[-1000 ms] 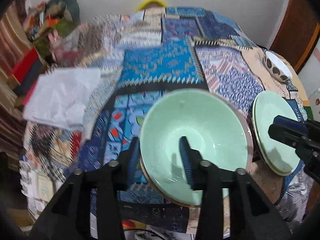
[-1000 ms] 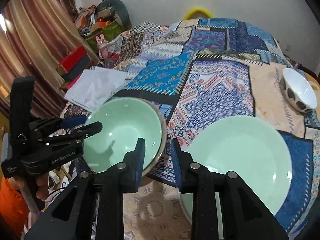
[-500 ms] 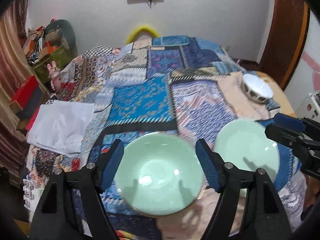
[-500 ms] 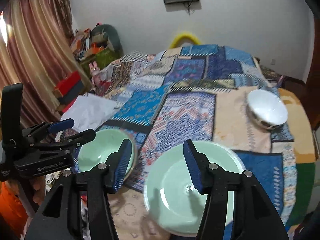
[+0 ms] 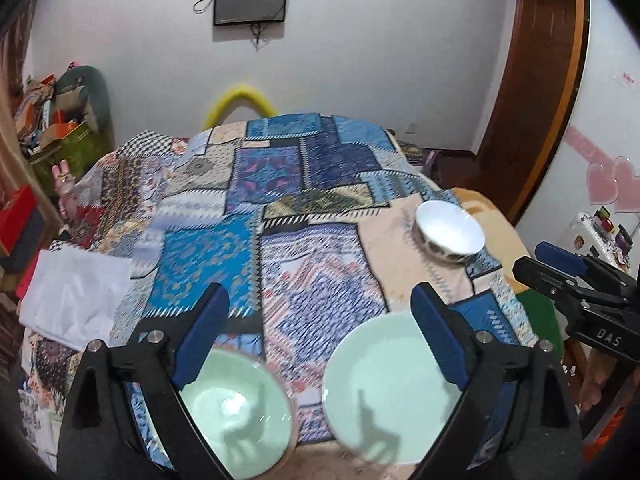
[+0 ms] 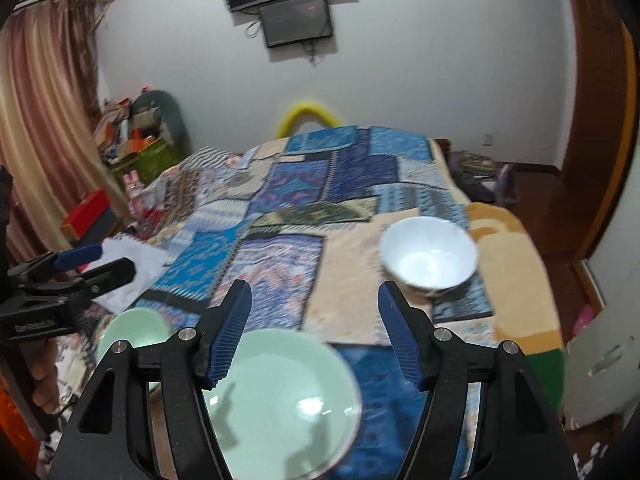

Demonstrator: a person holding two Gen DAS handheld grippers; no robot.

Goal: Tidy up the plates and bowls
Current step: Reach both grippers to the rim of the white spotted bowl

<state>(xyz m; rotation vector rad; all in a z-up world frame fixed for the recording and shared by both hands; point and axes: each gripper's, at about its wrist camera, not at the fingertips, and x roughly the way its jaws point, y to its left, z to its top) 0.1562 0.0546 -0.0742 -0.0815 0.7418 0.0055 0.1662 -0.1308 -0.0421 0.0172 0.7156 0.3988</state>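
On the bed (image 5: 280, 264), the bowl (image 5: 236, 404) lies left of the plate (image 5: 384, 384); a second bowl (image 5: 448, 234) sits behind the plate, farther right.

My left tongs (image 5: 320, 320) fill the bottom of the frame, jaws opening with nothing between the blue pads; neither pad touches anything. Below them, on the patchwork cloth (image 5: 280, 216) covering the surface, sit a pale green bowl (image 5: 236, 408) at lower left and a pale green plate (image 5: 384, 392) at lower right, apart from each other. A white bowl (image 5: 448, 232) stands farther off, at the right of the cloth. My right tongs (image 5: 560, 272) reach in from the right edge, well apart from the plate. A white folded cloth (image 5: 76, 296) lies at the left. A dark screen (image 5: 250, 0) hangs on the wall at top centre.
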